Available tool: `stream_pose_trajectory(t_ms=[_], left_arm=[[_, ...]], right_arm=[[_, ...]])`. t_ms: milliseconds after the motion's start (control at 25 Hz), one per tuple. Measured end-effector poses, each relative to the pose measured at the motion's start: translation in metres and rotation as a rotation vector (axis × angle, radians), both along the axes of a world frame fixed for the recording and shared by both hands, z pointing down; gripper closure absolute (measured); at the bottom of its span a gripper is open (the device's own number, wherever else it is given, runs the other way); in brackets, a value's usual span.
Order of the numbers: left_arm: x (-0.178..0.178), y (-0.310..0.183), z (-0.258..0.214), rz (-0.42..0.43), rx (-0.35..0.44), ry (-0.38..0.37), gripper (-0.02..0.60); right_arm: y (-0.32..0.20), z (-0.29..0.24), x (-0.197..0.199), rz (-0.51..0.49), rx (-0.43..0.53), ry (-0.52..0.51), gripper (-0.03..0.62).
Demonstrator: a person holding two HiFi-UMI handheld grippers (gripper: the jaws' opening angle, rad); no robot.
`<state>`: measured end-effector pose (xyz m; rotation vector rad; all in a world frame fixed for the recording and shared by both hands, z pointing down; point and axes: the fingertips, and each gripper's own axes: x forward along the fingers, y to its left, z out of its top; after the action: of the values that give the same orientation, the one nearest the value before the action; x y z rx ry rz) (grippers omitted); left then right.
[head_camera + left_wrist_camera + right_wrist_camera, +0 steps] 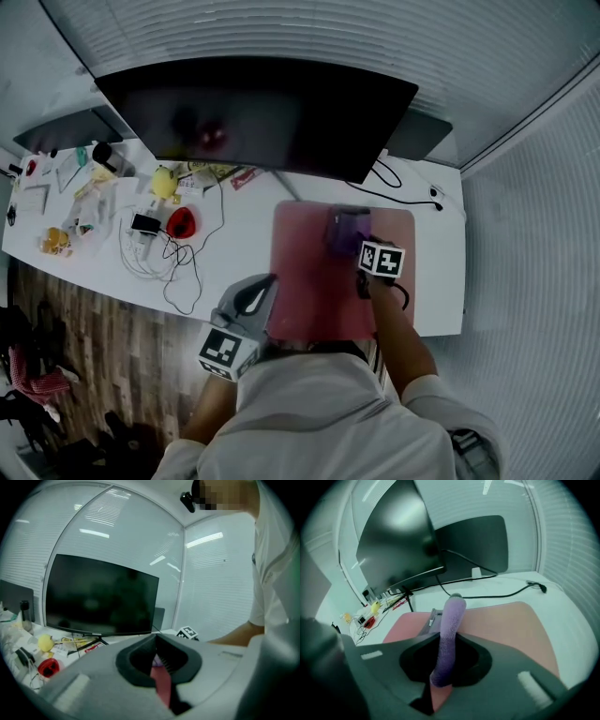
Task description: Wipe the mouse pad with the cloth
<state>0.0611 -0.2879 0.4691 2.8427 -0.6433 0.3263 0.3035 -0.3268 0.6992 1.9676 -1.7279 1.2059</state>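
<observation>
Looking down from the head view, the pink mouse pad [319, 291] is seen lying flat on the white desk [234, 258], just in front of the dark monitor [253, 112]. And there it is: the purple cloth [345, 232] is set on the pad's far part, near the monitor's stand. It is held by the right gripper [361, 246], whose jaws are pressed together on it. In the right gripper view the cloth [447, 639] is shown clamped as a rolled strip that rises between the pads, with the mouse pad [511, 625] spread out beneath and beyond.

Over on the other side, the left gripper [255, 298] is placed at the pad's left edge. In the left gripper view its jaws are drawn close, and a narrow pink strip of the pad [161, 686] is caught between them, so the edge appears to be pinched.

A tangle of cables [150, 253] and a red object [181, 222] are seen well off to the left.
</observation>
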Motion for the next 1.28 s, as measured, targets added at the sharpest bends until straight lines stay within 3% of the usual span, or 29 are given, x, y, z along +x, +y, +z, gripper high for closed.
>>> stream_pose_trajectory(t_ms=[440, 640, 800, 1040, 1280], left_arm=[[0.077, 0.043, -0.001, 0.003, 0.012, 0.003, 0.578], [0.103, 0.06, -0.001, 0.043, 0.014, -0.015, 0.578], [0.115, 0.069, -0.003, 0.084, 0.021, -0.025, 0.578], [0.112, 0.069, -0.016, 0.121, 0.037, -0.011, 0.578], [0.056, 0.061, -0.019, 0.08, 0.027, -0.008, 0.578]], right_arm=[[0.079, 0.007, 0.142, 0.169, -0.034, 0.033, 0.542], [0.122, 0.011, 0.196, 0.315, -0.037, 0.042, 0.542], [0.152, 0.006, 0.217, 0.42, -0.018, 0.041, 0.542], [0.146, -0.051, 0.181, 0.353, 0.136, 0.019, 0.542], [0.093, -0.097, 0.058, 0.115, 0.24, -0.094, 0.542]])
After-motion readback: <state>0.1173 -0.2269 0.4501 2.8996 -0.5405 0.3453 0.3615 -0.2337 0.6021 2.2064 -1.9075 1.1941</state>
